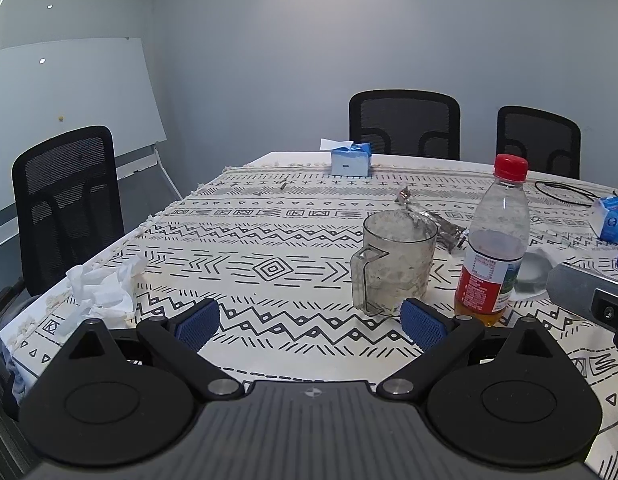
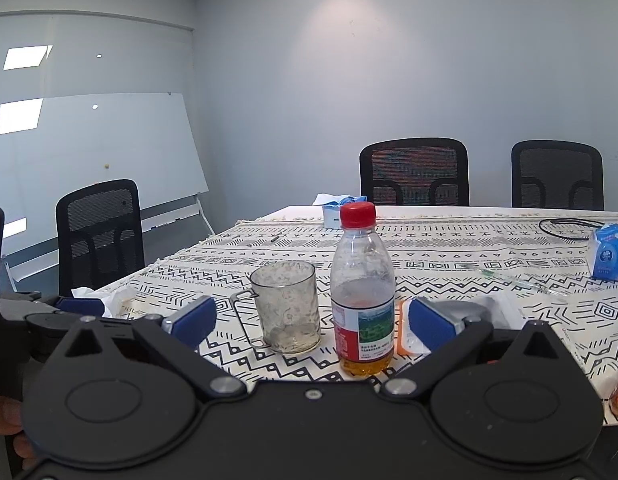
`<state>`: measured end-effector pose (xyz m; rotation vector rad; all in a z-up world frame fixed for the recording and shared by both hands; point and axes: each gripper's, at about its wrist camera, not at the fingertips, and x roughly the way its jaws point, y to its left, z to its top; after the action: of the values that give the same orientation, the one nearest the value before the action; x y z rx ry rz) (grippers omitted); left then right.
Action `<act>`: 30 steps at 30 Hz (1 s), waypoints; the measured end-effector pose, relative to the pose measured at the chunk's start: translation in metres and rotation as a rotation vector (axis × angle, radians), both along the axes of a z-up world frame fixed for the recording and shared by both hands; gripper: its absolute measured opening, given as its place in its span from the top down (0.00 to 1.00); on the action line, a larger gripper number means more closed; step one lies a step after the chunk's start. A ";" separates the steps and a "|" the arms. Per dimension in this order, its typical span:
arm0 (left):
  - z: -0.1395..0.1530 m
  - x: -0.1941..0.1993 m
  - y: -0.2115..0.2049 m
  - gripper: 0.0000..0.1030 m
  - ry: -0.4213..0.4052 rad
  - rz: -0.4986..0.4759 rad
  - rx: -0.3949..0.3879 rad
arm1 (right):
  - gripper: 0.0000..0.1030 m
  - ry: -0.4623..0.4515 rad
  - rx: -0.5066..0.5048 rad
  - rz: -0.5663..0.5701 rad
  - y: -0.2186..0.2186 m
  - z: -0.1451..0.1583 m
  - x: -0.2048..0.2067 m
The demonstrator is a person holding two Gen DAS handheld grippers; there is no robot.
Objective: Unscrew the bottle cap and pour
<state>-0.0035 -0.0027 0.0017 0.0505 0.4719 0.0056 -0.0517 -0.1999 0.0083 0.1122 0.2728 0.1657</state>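
Blue ribbed pads face each other across a wide gap on the right claw, which grips nothing and sits low in the frame just short of the bottle; the left claw is spread just as wide and equally bare, with patterned cloth showing between its pads. Just beyond the right claw, at centre frame, the bottle stands upright on the worktop, its red cap seated on the neck and a shallow band of amber liquid at the bottom. Just left of it, near but apart, stands a clear cup with a handle, cloudy-walled and holding no visible drink. In the left wrist view both sit right of centre, the cup nearer the middle. A capped bottle with little in it beside a dry-looking cup fits a pour not yet made as well as one finished and recapped (one moment cannot settle it). The bottle should be light, its thin clear wall soft enough to buckle under a hard squeeze and smooth above the label, so the labelled lower body is the steadier place to clamp, while the ridged cap gives grip for twisting. Farther back lie crumpled tissue, a blue tissue box and chairs.
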 end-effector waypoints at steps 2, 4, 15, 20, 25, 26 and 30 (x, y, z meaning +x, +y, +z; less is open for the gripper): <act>0.001 -0.001 -0.001 0.05 0.005 -0.002 -0.004 | 0.00 -0.003 -0.002 -0.004 0.000 0.000 -0.002; 0.001 -0.002 -0.001 0.05 0.010 -0.006 -0.008 | 0.00 -0.006 -0.005 -0.009 0.001 0.000 -0.003; -0.008 -0.005 -0.006 0.05 0.023 -0.036 -0.013 | 0.00 0.028 -0.009 -0.038 0.000 0.000 0.003; -0.008 -0.009 -0.006 0.05 0.014 -0.067 -0.034 | 0.00 0.030 -0.014 -0.035 -0.001 -0.001 0.004; -0.007 -0.012 -0.006 0.05 0.000 -0.075 -0.035 | 0.00 0.032 -0.019 -0.038 0.001 -0.001 0.006; -0.006 -0.012 -0.006 0.05 -0.001 -0.074 -0.036 | 0.00 0.034 -0.019 -0.038 0.001 0.000 0.007; -0.007 -0.011 -0.007 0.05 -0.005 -0.080 -0.042 | 0.00 0.032 -0.023 -0.040 0.001 0.000 0.006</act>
<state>-0.0146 -0.0098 -0.0057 0.0283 0.4650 -0.0829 -0.0456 -0.1987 0.0081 0.0973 0.3036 0.1208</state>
